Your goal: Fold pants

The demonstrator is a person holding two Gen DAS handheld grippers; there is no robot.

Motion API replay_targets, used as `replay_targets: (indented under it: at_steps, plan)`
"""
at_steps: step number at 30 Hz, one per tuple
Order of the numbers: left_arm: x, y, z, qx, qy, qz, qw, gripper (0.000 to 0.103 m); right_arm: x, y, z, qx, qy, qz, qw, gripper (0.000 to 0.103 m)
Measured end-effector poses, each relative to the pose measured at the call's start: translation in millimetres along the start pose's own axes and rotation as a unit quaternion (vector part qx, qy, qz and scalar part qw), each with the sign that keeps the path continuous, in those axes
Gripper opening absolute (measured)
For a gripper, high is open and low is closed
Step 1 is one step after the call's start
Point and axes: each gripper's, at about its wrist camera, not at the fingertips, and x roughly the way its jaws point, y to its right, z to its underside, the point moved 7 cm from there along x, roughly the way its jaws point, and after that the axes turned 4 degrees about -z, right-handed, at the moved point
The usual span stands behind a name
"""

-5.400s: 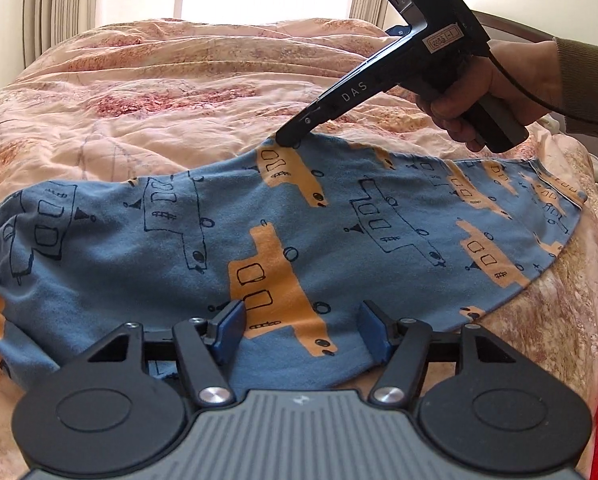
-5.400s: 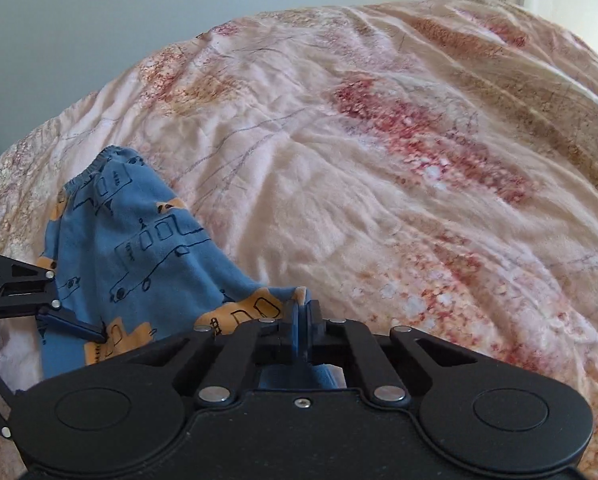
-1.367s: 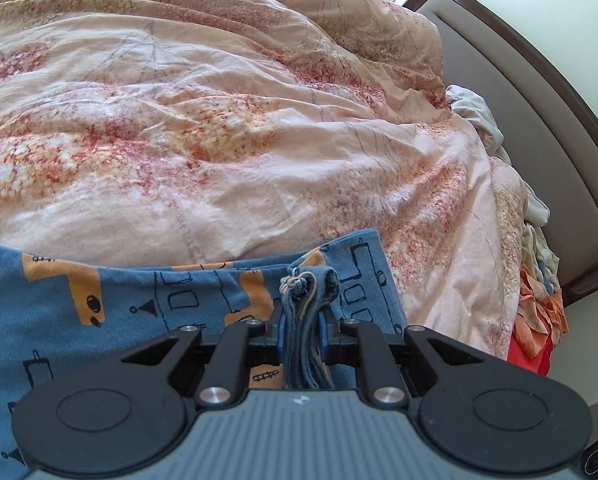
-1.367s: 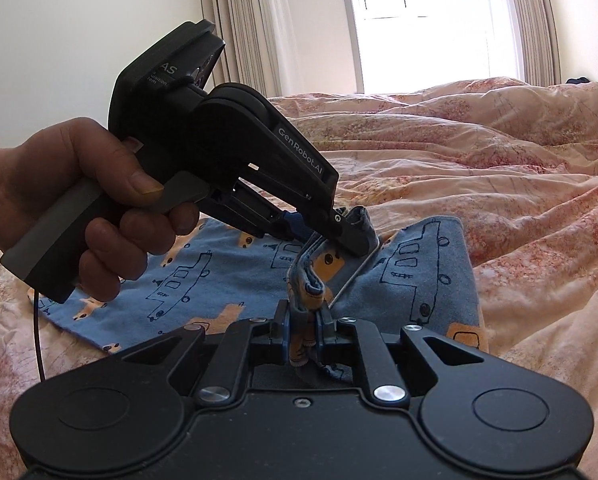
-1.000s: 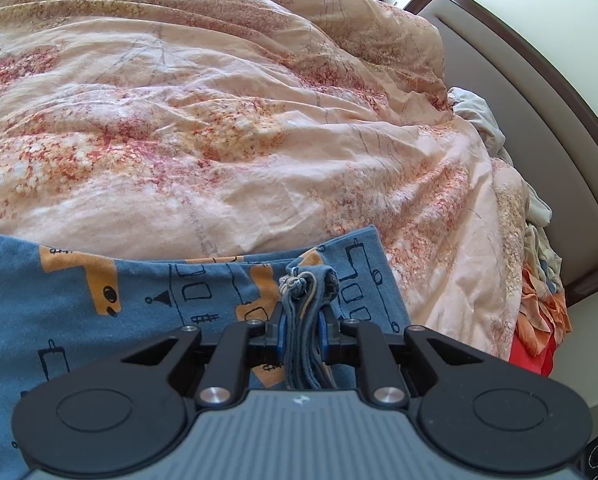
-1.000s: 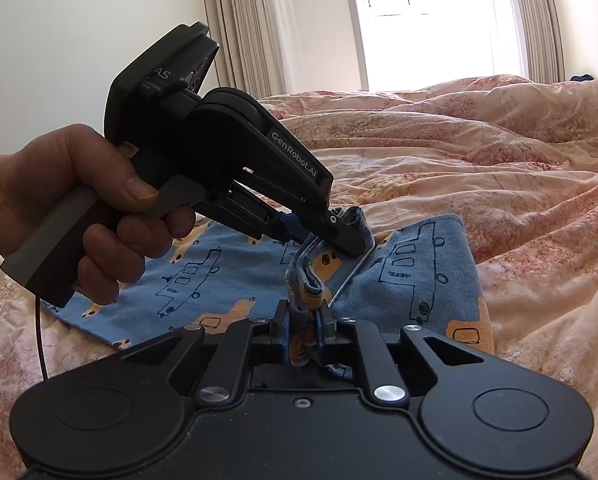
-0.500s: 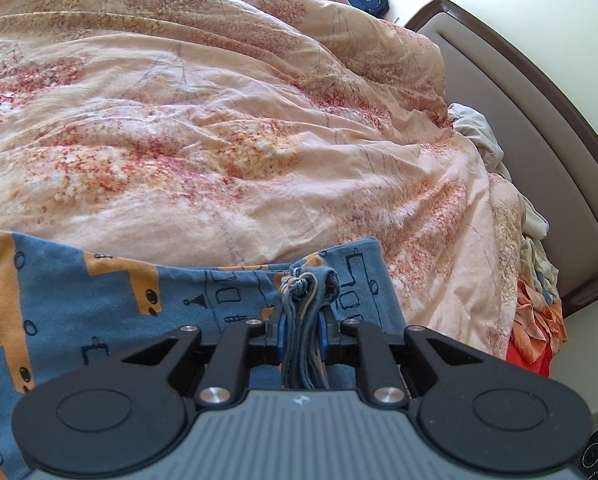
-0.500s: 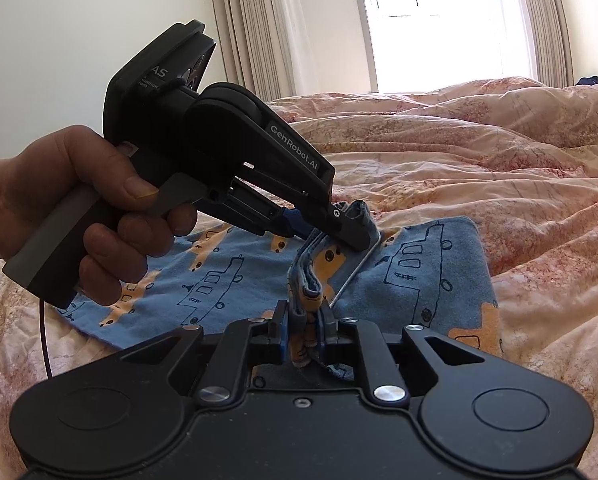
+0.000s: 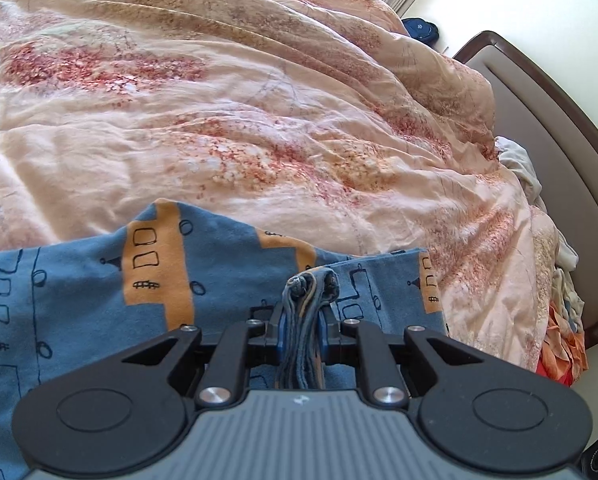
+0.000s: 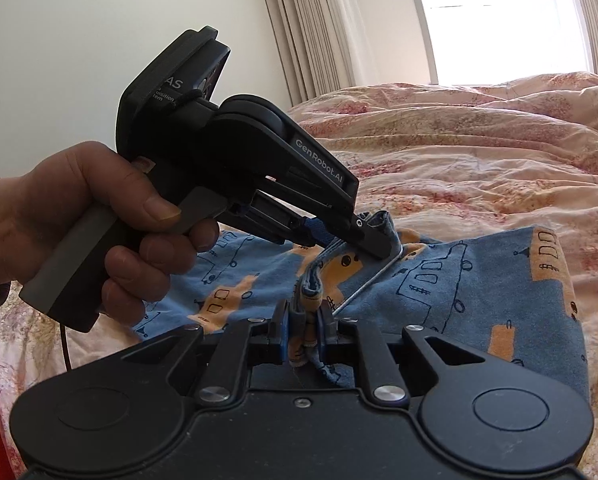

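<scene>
The pants are blue with orange and outlined bus prints and lie on a peach floral duvet. My left gripper is shut on a bunched edge of the pants and holds it just above the cloth. It also shows in the right wrist view, held by a hand, pinching the same edge. My right gripper is shut on the hem of the pants close beside it. The edge runs taut between the two grippers.
The duvet covers the whole bed. A brown headboard stands at the right, with a pile of clothes beside it. A window with curtains is at the far end. A hand holds the left gripper.
Both grippers kept their hold and carried the pants edge along over the duvet. More blue cloth now shows under the left gripper, and the left gripper looms closer in the right wrist view.
</scene>
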Motion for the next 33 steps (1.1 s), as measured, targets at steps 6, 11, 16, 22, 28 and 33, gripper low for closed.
replay_targets:
  at_steps: [6, 11, 16, 22, 28, 33]
  plan:
    - [2, -19, 6, -0.005, -0.005, -0.035, 0.9994, 0.025, 14, -4, 12, 0.006, -0.023, -0.011, 1.000, 0.026]
    - [-10, -28, 5, 0.003, 0.016, -0.052, 0.9985, 0.027, -7, -3, 15, 0.010, -0.018, -0.022, 1.000, 0.049]
    - [-35, -17, 17, 0.061, 0.045, -0.066, 0.9949, 0.030, -51, 41, -11, -0.013, 0.033, 0.037, 0.999, 0.076]
    - [-18, 1, 44, 0.103, 0.019, -0.080, 0.9912, 0.036, -7, 121, -35, -0.079, -0.002, 0.136, 0.988, 0.074]
    - [-11, -8, 54, 0.090, 0.018, -0.079, 0.9926, 0.040, -21, 169, -19, -0.060, -0.019, 0.203, 0.977, 0.073]
    - [-36, -19, 59, 0.079, 0.043, -0.098, 0.9911, 0.045, -50, 164, 4, -0.083, -0.039, 0.254, 0.963, 0.073]
